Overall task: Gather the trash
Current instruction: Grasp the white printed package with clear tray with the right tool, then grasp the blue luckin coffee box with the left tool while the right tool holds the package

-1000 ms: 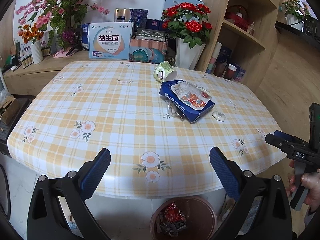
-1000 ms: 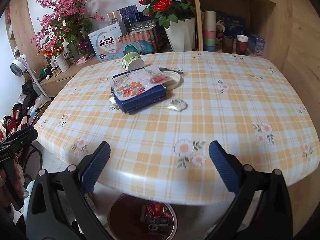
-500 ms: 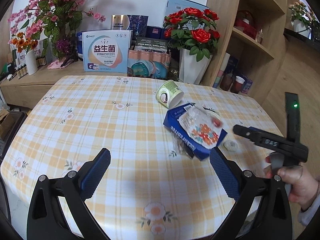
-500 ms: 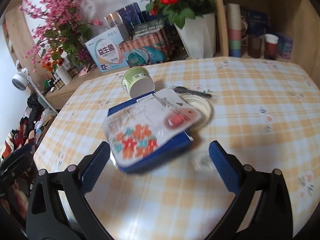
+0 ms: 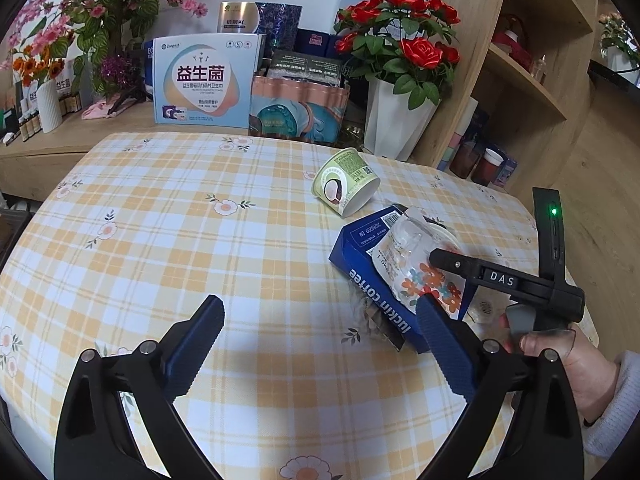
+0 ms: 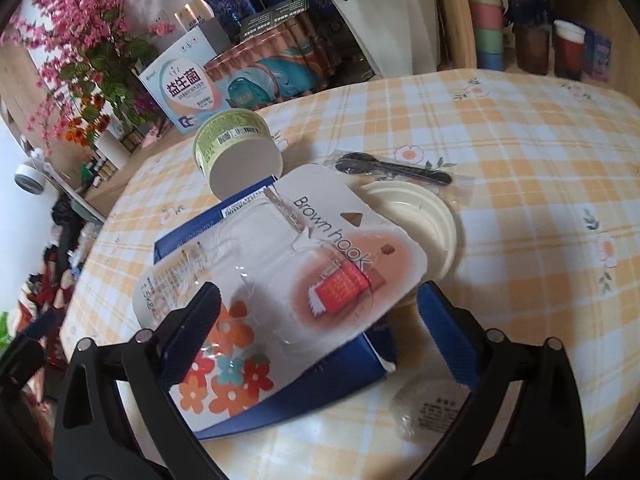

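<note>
Now the right gripper has its fingers wide apart over the glossy flowered blister card; this card lies flat on the dark blue cardboard coffee box upon the checked yellow worktop; the left gripper is also wide, holding nothing, beside the box.
</note>
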The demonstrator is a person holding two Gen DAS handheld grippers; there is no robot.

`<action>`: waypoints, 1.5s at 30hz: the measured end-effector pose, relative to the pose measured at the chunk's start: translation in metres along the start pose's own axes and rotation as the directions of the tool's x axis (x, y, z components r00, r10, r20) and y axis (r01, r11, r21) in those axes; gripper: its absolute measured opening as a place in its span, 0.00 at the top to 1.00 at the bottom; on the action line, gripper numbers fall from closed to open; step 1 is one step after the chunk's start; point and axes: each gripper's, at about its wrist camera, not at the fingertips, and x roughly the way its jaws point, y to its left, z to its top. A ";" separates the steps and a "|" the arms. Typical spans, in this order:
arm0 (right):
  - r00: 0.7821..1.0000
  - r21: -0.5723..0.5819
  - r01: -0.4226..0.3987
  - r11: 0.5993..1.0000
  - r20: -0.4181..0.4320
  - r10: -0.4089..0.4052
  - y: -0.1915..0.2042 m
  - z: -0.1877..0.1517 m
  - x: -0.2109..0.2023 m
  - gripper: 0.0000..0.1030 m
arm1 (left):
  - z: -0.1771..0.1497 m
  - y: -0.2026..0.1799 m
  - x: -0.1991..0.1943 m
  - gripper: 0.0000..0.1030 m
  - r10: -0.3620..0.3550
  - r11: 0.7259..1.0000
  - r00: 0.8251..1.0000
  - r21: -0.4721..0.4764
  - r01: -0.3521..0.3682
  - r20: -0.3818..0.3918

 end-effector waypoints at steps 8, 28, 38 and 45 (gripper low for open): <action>0.997 -0.097 -0.019 0.995 0.075 0.027 0.016 -0.004 -0.025 0.45 | -0.002 -0.005 0.007 0.10 -0.011 1.000 1.000 -0.002 0.011 -0.019; 0.962 -0.062 -0.057 0.996 0.264 0.072 -0.001 -0.014 -0.138 0.73 | -0.020 -0.036 0.016 0.28 -0.130 0.990 0.984 -0.065 0.123 -0.118; 0.969 -0.028 -0.035 0.999 0.242 0.041 -0.025 -0.040 -0.146 0.73 | -0.036 -0.040 0.048 0.46 -0.173 0.972 0.969 -0.190 0.138 -0.178; 0.968 -0.013 -0.039 0.999 0.249 0.041 -0.028 -0.040 -0.144 0.73 | -0.005 -0.016 0.062 0.46 -0.235 0.939 0.960 -0.291 0.184 -0.152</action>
